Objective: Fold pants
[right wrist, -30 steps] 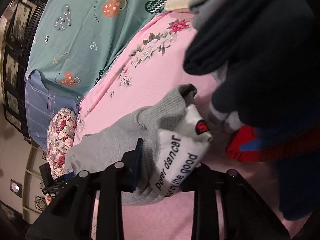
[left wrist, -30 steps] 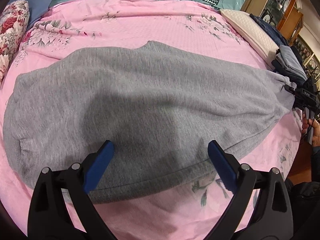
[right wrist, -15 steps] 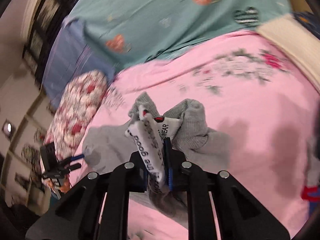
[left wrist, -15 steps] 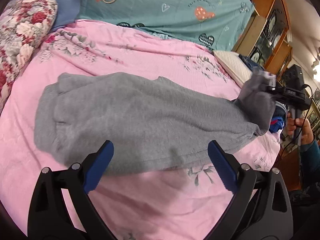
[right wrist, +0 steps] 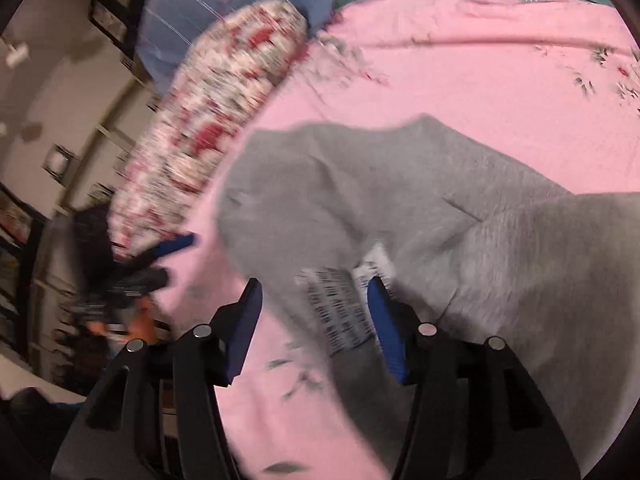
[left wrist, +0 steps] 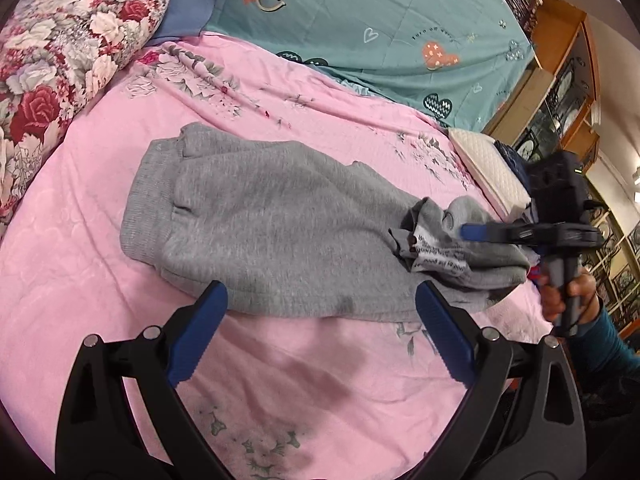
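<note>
The soft grey knit pants [left wrist: 276, 220] are laid mid-bed on the pink floral sheet [left wrist: 280, 380], far end doubled over at 3 o'clock. The right gripper [right wrist: 314, 316] is being opened, probably letting the fold drop; the left gripper [left wrist: 320, 332] is kept wide, empty.

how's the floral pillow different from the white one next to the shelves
The floral pillow is red and white roses, plump and rounded, at the left edge of the pink sheet. The white pillow is plain, quilted and flatter, at the right edge. Both lie on the bed.
</note>
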